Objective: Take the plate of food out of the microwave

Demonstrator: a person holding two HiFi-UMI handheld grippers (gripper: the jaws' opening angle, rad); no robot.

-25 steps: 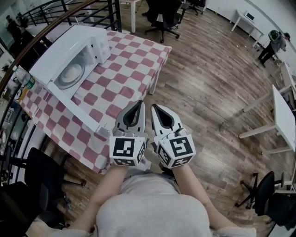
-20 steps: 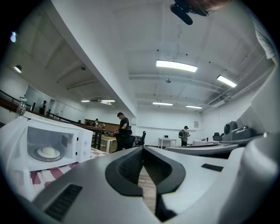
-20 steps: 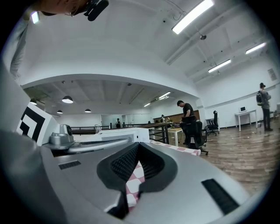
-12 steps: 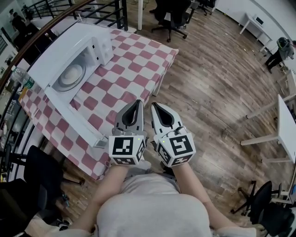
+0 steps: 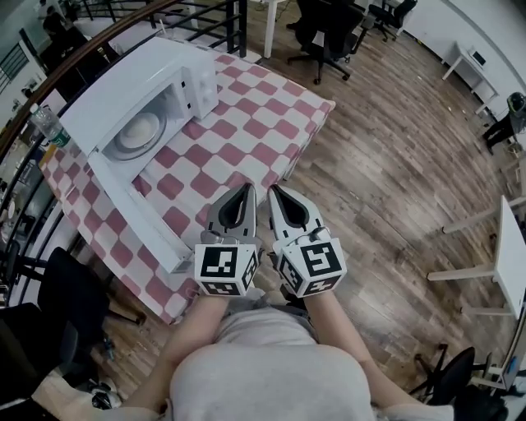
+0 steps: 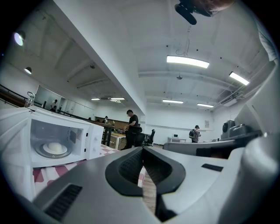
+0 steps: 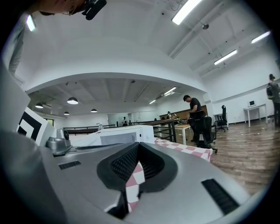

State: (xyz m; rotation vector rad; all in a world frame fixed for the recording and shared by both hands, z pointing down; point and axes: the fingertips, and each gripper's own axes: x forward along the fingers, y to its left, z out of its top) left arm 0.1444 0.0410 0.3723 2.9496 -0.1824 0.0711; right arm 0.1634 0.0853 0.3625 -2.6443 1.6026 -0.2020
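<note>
A white microwave (image 5: 140,90) stands on the checked table (image 5: 246,123) with its door (image 5: 136,214) swung fully open towards me. Inside, on the glass turntable, sits a plate with a pale mound of food (image 5: 140,130); the same plate of food (image 6: 54,148) shows at the left of the left gripper view. My left gripper (image 5: 246,189) and right gripper (image 5: 274,190) hover side by side over the table's near edge, well short of the microwave. Both are shut and hold nothing. The right gripper view shows the microwave (image 7: 118,135) from the side, beyond the shut right gripper (image 7: 139,145).
A dark railing (image 5: 197,20) runs behind the table, with a water bottle (image 5: 47,123) at its left. Black office chairs stand at the lower left (image 5: 74,304) and beyond the table (image 5: 325,37). White desks (image 5: 501,255) stand on the wood floor at the right. People stand far off.
The table and microwave have slid right and down in the head view and look nearer. Both grippers keep the same place and stay shut.
</note>
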